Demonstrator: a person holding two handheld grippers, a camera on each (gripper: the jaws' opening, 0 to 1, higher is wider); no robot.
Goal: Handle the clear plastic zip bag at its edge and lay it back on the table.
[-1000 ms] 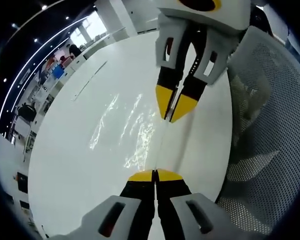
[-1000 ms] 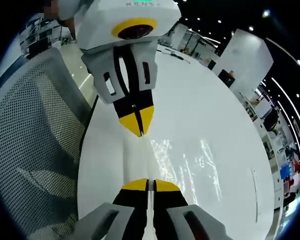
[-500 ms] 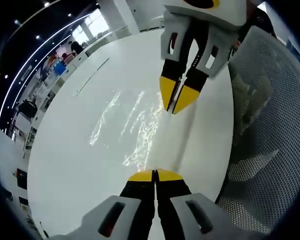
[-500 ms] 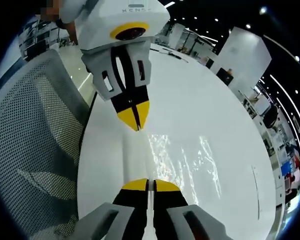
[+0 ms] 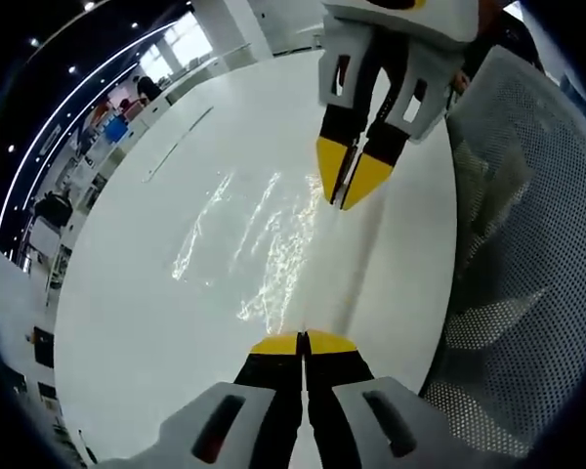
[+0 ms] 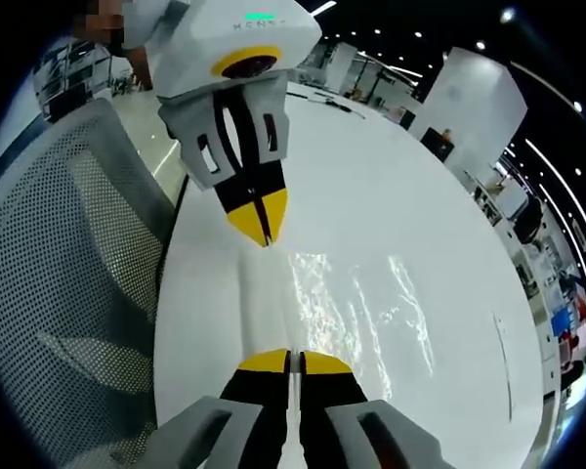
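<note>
A: Start nearest the cameras. What are the grippers doing?

B: In the left gripper view, the left gripper (image 5: 303, 343), yellow-tipped with black and grey fingers, has its jaws pressed together on the near edge of the clear plastic zip bag (image 5: 264, 244). The right gripper (image 5: 350, 184) comes in from the top, its jaws nearly together at the tips and seemingly pinching the far end of the same edge. The right gripper view mirrors this: the right gripper (image 6: 289, 362) pinched together at the bottom, the left gripper (image 6: 258, 217) opposite, the zip bag (image 6: 356, 308) between them.

A: Where is the bag itself?

B: Stretched along its edge between the two grippers, its wrinkled, glinting film spreading sideways over the round white table (image 5: 127, 293). I cannot tell whether the sheet lies flat on the top or hangs just above it; the held edge looks slightly raised.

A: How far along, then?

B: My judgement: the handling at the edge is under way, and most of the bag looks close to the surface. What seems left is lowering the held edge and letting go with both grippers.

A: Counts?

B: Two grippers, one bag, one table. Beside the table, one grey mesh-backed chair (image 5: 527, 195), also seen in the right gripper view (image 6: 68, 254). Farther off, a thin dark line (image 6: 501, 354) on the tabletop, too small to identify, then an open office with ceiling lights.
</note>
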